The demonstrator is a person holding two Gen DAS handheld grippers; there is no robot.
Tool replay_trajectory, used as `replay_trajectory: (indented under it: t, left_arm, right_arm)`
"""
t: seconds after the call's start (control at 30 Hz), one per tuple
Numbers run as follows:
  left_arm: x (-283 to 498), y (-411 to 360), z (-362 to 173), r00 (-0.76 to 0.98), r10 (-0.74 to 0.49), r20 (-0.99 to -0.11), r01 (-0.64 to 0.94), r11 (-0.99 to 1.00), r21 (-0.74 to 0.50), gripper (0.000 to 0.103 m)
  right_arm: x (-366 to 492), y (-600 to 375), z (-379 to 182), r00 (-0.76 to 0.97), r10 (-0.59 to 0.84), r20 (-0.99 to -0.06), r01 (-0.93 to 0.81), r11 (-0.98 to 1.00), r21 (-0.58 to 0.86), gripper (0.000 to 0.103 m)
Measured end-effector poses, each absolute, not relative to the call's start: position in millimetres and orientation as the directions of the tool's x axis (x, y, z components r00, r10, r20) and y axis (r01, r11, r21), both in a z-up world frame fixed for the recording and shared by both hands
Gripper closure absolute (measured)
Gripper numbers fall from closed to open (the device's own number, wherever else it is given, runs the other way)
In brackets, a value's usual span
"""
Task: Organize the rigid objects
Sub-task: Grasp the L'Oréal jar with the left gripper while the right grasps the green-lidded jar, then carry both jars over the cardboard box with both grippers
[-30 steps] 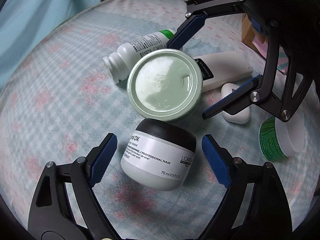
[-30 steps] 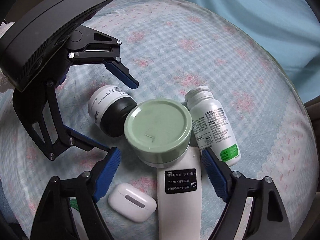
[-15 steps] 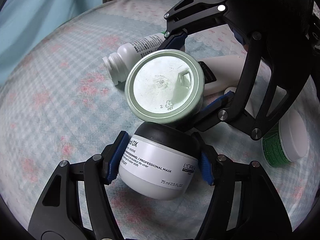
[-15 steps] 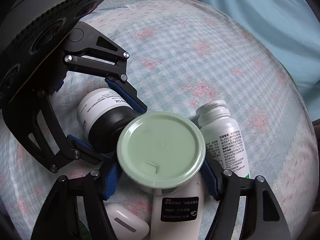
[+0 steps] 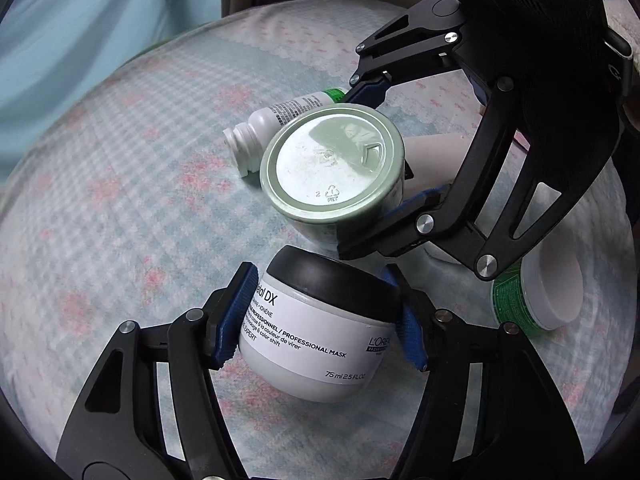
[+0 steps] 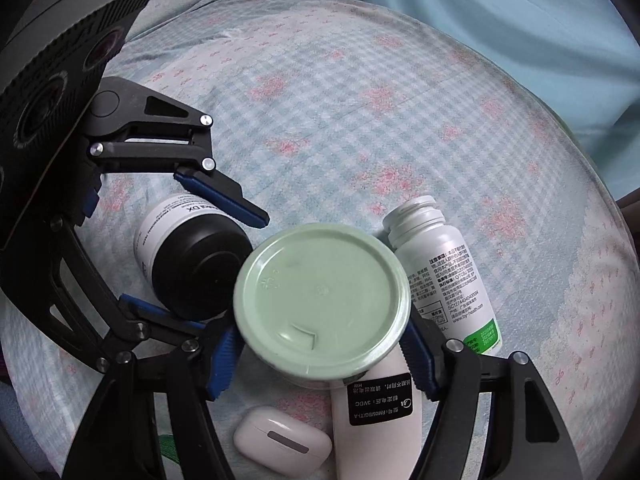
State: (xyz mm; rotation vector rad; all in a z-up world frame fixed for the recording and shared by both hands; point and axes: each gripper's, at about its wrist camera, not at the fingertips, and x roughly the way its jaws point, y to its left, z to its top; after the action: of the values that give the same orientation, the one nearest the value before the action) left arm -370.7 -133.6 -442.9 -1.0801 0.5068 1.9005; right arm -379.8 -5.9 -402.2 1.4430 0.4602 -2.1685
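The left gripper is clamping the mask jar, its blue pads pressing the jar's opposite sides just under the black lid, with the jar tilted and lying low over the checked cloth; whether it is touching the cloth I cannot tell. The right gripper is squeezing the green jar across its body below the wide lid, jaws closed on it from both sides, holding it above the remote and just beside the mask jar. Both jars are looking stiff and light, small plastic tubs by the print and moulding marks, so neither is asking for much force. Their walls are smooth and rounded, and that is the risk: the pads are sitting on curved surfaces, and a tilted jar is likely to pivot or slide out if swung fast. Gripping across the widest part of the body, under the lid's rim, is giving the rim a chance to act as a stop. The white bottle is lying uncapped beside the green jar, the earbud case is resting near the remote, and a green tub is lying on its side to the right; all of these are hard, light and easy to knock.
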Motion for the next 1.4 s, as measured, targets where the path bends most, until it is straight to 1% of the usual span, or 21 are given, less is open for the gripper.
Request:
replay_trajectory:
  t: [0.17,0.23,0.4,0.47,0.63,0.73,0.8,1.03,1.2,1.4]
  left_arm:
    - [-359.9,-154.4,-422.6,-0.259,0.522,-0.812,-0.788,-0.601,-0.135,0.042]
    - [-356.5,-165.3,-413.4,-0.263,0.540,-0.799,-0.752,-0.634,-0.181,0.042]
    - [-340.4,-193.1,-374.3,-0.296,0.580,-0.759,-0.654,-0.702,-0.281,0.042]
    - [-334.1,-196.2,-352.8,-0.314,0.585,-0.748,-0.633,-0.716,-0.294,0.042]
    - [-315.2,-185.6,-286.8,-0.348,0.581,-0.735,-0.629,-0.726,-0.276,0.042]
    - [-299.5,-168.2,-247.9,-0.364,0.576,-0.732,-0.644,-0.723,-0.250,0.042]
    - [-291.2,-154.9,-225.5,-0.363,0.584,-0.726,-0.644,-0.721,-0.257,0.042]
    - [-252.9,-89.1,-167.6,-0.370,0.607,-0.703,-0.662,-0.703,-0.258,0.042]
    - [-224.9,-27.5,-154.0,-0.374,0.604,-0.704,-0.641,-0.717,-0.274,0.042]
    - [-193.9,57.3,-161.3,-0.359,0.579,-0.732,-0.587,-0.750,-0.305,0.042]
  right_arm:
    - [-372.9,-1.3,-376.3,-0.354,-0.214,-0.910,0.492,-0.870,0.013,0.037]
    - [-366.9,0.3,-363.0,-0.372,-0.211,-0.904,0.462,-0.887,0.017,0.037]
    - [-343.2,9.4,-320.5,-0.415,-0.210,-0.885,0.364,-0.930,0.050,0.037]
    - [-331.8,15.5,-298.4,-0.434,-0.205,-0.877,0.314,-0.947,0.066,0.037]
    - [-300.1,36.3,-236.9,-0.486,-0.182,-0.855,0.192,-0.976,0.099,0.037]
    - [-273.8,56.0,-201.2,-0.520,-0.163,-0.838,0.114,-0.986,0.122,0.037]
    - [-254.6,72.1,-180.8,-0.539,-0.144,-0.830,0.066,-0.989,0.129,0.037]
    - [-183.8,140.9,-135.4,-0.579,-0.083,-0.811,-0.084,-0.983,0.161,0.037]
    - [-136.0,204.4,-120.4,-0.595,-0.050,-0.802,-0.150,-0.974,0.172,0.037]
    - [-93.9,280.8,-123.0,-0.583,-0.040,-0.811,-0.166,-0.972,0.167,0.037]
